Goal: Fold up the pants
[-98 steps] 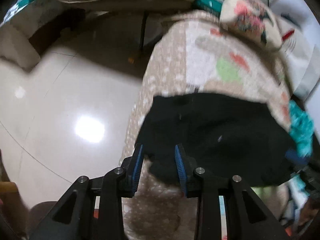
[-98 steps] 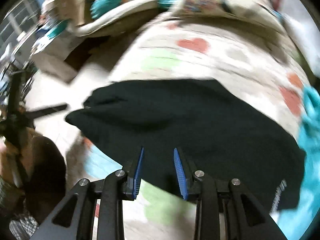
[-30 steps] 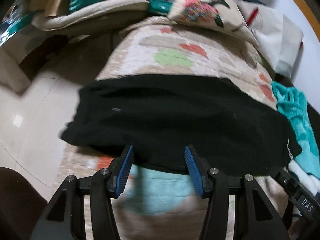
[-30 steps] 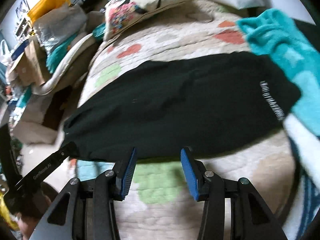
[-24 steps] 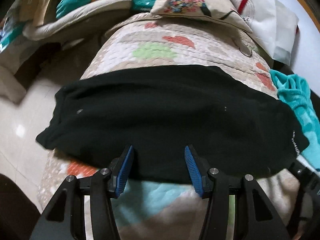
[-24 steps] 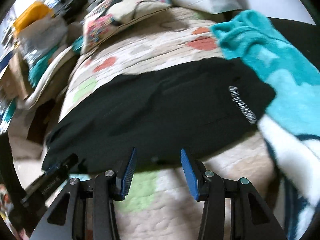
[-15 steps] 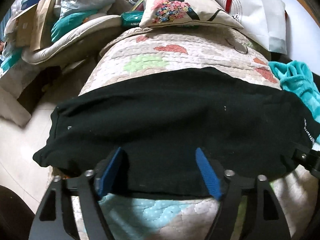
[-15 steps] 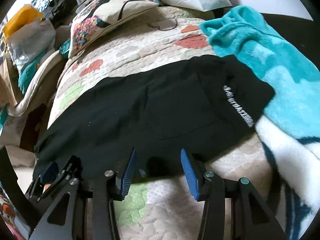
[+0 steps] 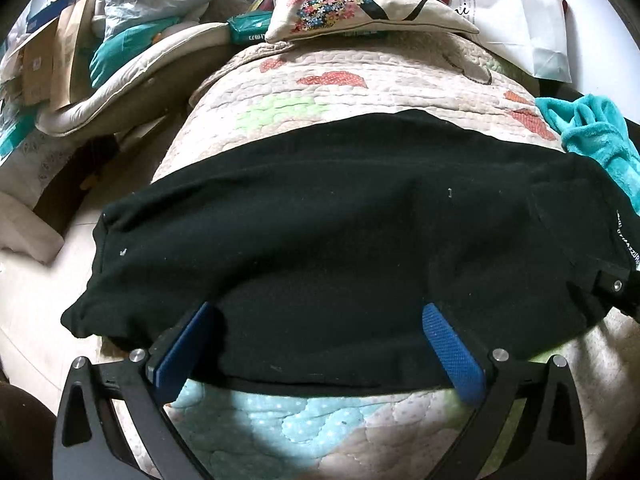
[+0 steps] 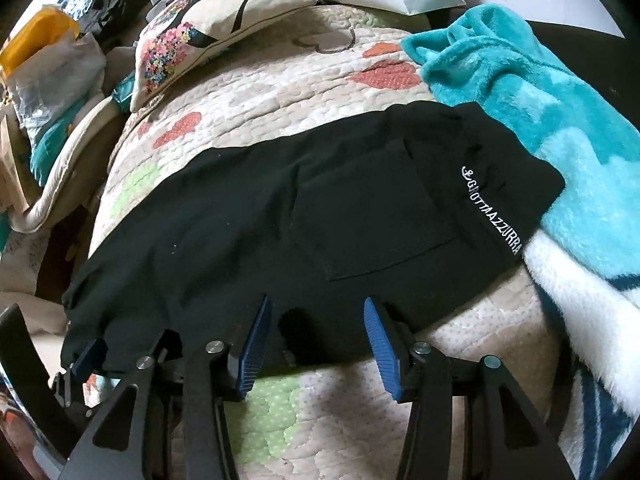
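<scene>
Black pants lie spread sideways on a quilted bedspread, legs laid one on the other, with white lettering at the waistband on the right and a back pocket. My left gripper is wide open, its blue pads at the pants' near edge towards the leg end. My right gripper is open at the near edge, below the pocket. The left gripper's tip shows at the lower left of the right wrist view.
A floral pillow and a white bag lie at the bed's far end. A teal fleece blanket lies right of the waistband. Boxes, bags and a cushion crowd the floor to the left.
Both grippers have come down to the pants' near edge. The left jaws have opened wider. The pants now lie flat and still.
</scene>
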